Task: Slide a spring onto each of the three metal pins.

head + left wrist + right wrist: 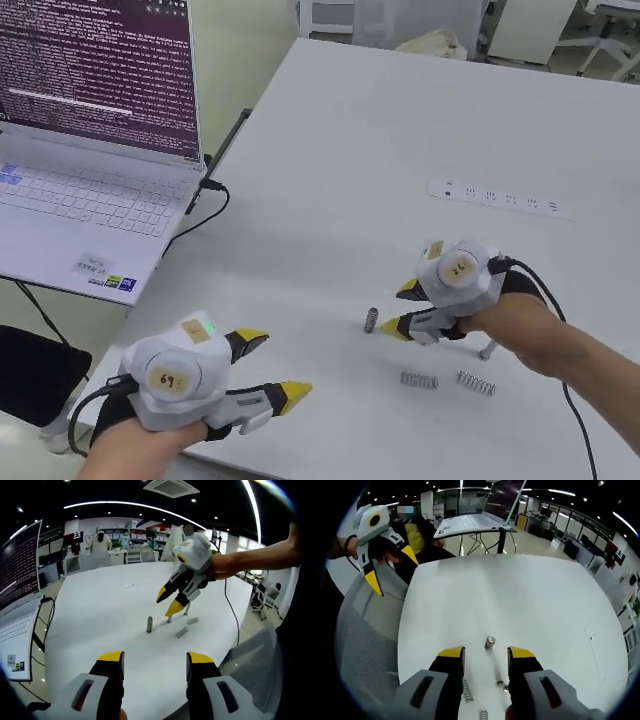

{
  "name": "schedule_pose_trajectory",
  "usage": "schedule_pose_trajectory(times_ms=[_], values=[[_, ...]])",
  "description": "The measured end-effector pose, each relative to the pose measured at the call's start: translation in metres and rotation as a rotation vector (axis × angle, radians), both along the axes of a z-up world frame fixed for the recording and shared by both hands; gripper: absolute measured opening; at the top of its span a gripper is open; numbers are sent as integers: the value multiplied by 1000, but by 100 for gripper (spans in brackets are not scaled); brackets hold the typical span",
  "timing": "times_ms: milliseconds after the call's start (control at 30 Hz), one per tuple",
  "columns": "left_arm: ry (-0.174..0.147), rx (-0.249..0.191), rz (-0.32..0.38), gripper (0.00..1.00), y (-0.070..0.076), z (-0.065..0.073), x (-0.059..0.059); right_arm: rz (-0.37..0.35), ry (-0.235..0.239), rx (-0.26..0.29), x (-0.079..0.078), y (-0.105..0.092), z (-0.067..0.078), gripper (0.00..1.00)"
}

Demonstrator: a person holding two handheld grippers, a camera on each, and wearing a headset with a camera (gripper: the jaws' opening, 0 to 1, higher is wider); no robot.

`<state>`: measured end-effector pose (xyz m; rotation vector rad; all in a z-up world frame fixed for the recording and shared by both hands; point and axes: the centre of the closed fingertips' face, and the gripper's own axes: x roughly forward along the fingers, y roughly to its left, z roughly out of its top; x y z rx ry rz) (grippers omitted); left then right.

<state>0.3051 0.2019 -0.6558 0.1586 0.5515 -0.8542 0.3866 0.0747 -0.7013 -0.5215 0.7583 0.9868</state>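
A short metal pin with a spring on it (371,320) stands upright on the white table (330,150); it sits just ahead of the jaw tips in the right gripper view (490,642). My right gripper (400,309) hovers beside it, open, with nothing held (486,654). Two loose springs lie flat nearby, one (420,380) and another (476,383). A bare pin (488,350) stands by the person's right hand. My left gripper (272,365) is open and empty near the table's front edge, well short of the pin with its spring (149,624).
An open laptop (95,150) sits at the left with a black cable (205,215) plugged in. A white power strip (500,198) lies far right. A mesh chair back (365,645) stands beside the table.
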Motion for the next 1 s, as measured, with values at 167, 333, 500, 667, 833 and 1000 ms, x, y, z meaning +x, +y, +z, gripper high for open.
schedule_pose_trajectory(times_ms=[167, 333, 500, 667, 833, 1000], values=[[-1, -4, 4, 44, -1, 1, 0, -26, -27, 67, -7, 1, 10, 33], [-3, -3, 1, 44, -2, 1, 1, -48, -53, 104, -18, -2, 16, 37], [-5, -6, 5, 44, -1, 2, 3, -79, -58, 133, -29, -7, 18, 40], [-3, -5, 2, 44, -1, 2, 4, -114, -55, 136, -40, -16, 15, 43], [-1, -1, -5, 44, -3, 2, 4, -167, -61, 164, -48, -27, 18, 44], [3, 0, -13, 44, -6, 0, 4, -213, -60, 165, -58, -44, 19, 46]])
